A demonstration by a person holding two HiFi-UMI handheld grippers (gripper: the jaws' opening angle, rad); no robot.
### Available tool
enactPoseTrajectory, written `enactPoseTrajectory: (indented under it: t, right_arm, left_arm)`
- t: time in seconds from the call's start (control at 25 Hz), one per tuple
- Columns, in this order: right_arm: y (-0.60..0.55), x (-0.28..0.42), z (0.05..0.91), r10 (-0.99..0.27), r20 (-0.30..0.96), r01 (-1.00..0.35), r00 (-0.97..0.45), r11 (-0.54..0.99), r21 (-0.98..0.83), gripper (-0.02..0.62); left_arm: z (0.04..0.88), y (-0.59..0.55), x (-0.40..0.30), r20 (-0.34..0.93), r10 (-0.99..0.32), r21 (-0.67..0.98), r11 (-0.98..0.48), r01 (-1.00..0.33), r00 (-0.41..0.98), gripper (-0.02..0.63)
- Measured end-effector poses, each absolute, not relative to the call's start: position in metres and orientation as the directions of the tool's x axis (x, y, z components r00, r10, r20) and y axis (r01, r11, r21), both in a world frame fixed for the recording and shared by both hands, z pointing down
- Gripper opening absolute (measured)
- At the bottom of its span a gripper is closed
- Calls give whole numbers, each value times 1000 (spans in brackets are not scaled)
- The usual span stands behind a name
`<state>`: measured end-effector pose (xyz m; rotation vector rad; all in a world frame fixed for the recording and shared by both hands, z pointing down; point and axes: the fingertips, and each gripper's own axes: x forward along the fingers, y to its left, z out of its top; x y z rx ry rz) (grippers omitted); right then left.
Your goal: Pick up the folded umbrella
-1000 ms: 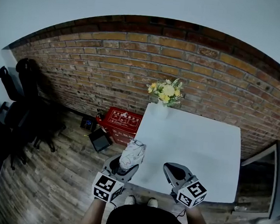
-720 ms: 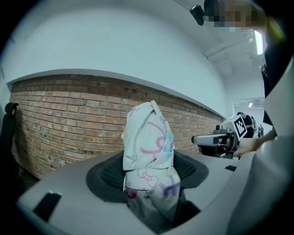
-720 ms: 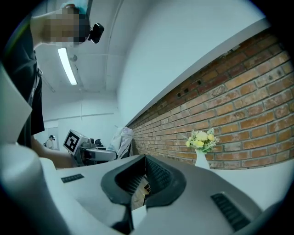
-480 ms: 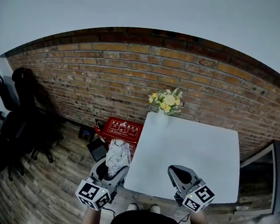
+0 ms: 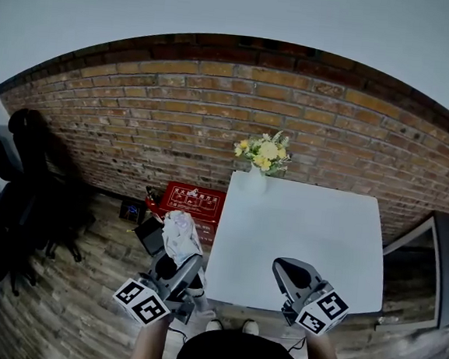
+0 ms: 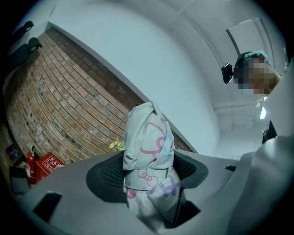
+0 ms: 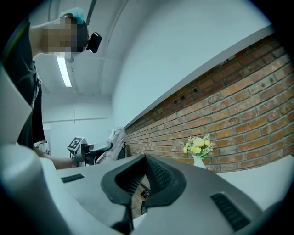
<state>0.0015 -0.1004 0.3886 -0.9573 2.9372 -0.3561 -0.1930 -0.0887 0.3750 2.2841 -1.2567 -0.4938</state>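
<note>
At 7 o'clock in the head view, the folded umbrella (image 5: 179, 235) is pinched between the left gripper's (image 5: 172, 267) jaws, beside the white table (image 5: 321, 230). At 5 o'clock, the right gripper's (image 5: 294, 278) jaws are pressed together, empty. Flowers (image 5: 263, 150) are seen toward 12 o'clock.

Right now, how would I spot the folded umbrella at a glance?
Find the white table by the brick wall. Off its left edge, the left tool clamps the umbrella, near a red box. It alone is a pale fabric bundle with pink and purple loops.
</note>
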Motion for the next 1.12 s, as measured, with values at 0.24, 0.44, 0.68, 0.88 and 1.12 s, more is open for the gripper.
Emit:
enactPoseTrajectory:
  t: [0.24,0.44,0.68,0.88,1.12]
  right_arm:
    - [-98,4,393,-602,51,-596,-797,769,-231,21]
    - [-101,4,394,-611,41,-599,-790,756,-263,21]
    - [-101,1,395,-609,36,-591,-793,753,-289,21]
    - [-101,1,398,-613,37,-592,-789,744,-309,21]
    - [-100,2,400,-614,44,-595,-788,742,-310,21]
  left_arm:
    - [387,-93,-196,-104,-852,651,-449,-612,514,288]
    - [389,-96,-194,-117,-849,678,-447,-583,516,288]
    - [392,-96,-192,-96,-847,669,-444,-596,523,288]
    - [400,-95,-193,-82,-849,675,-433,-598,522,288]
    - [402,-92,-188,-66,-842,664,-437,-607,535,288]
